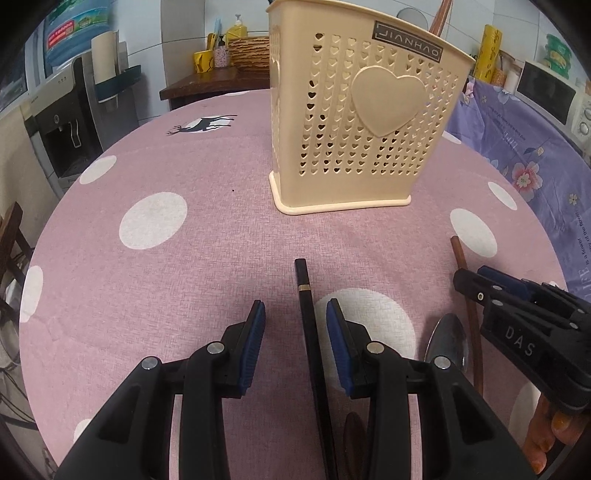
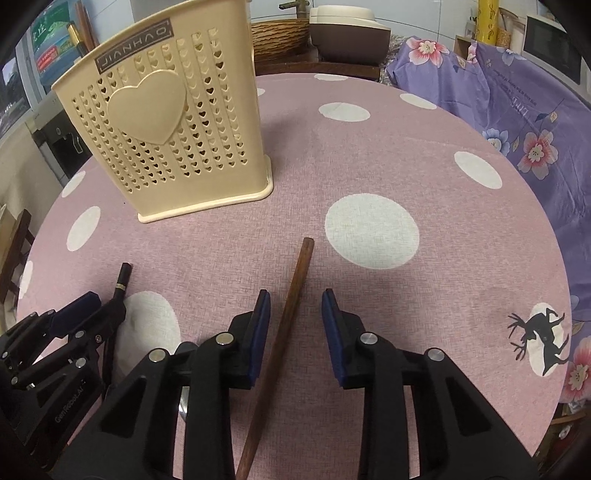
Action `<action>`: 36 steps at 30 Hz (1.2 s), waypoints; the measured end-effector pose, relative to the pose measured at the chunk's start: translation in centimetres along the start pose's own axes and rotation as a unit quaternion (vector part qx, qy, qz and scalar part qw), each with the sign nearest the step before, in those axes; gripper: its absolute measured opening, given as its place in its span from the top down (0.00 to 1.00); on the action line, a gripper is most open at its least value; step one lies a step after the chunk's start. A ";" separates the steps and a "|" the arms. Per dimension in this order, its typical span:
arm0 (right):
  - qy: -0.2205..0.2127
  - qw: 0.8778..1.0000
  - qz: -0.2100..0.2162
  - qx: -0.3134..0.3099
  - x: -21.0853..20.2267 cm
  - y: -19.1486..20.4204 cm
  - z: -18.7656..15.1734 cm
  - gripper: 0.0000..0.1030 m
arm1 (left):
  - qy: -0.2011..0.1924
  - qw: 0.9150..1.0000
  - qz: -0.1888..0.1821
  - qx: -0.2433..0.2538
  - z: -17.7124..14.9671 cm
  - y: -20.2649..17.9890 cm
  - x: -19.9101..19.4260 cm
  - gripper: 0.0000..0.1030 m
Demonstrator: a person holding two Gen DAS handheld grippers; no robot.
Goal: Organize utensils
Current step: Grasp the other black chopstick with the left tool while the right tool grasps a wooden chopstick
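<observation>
A black chopstick with a gold band lies on the pink dotted tablecloth, between the blue pads of my left gripper. It sits closer to the right pad, and the pads do not touch it. A brown wooden chopstick lies between the pads of my right gripper, near the left pad with a gap on both sides. A metal spoon rests between the two grippers. The cream heart-patterned utensil holder stands upright farther back with a few sticks in it.
The round table curves away on all sides. A purple floral cloth drapes over something at the right. A water dispenser stands at the left. A wooden shelf with baskets and bottles is behind the table.
</observation>
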State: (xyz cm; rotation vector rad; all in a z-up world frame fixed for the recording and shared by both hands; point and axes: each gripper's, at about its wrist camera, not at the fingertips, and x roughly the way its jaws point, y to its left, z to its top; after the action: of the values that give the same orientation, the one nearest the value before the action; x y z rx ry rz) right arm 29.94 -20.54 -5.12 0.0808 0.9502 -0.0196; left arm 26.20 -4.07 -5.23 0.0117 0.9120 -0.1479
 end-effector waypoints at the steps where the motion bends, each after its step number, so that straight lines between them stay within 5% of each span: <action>1: 0.000 1.000 -0.003 0.000 0.1 0.0 0.1 0.75 | -0.001 1.000 0.004 0.004 0.0 -0.1 0.1 0.68; 24: -0.009 1.000 -0.004 0.019 0.5 0.2 0.6 0.90 | -0.004 1.000 0.020 0.014 0.4 -0.7 0.4 0.90; 36: -0.014 1.000 0.008 0.024 0.6 -0.3 0.8 0.91 | -0.007 1.000 0.016 0.010 0.5 -0.7 0.5 0.91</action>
State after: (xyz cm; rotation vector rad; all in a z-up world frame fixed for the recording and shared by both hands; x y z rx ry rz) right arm 30.93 -20.89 -5.17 0.1325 0.9218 -0.0287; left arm 26.80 -4.83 -5.31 0.0442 0.8950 -0.1278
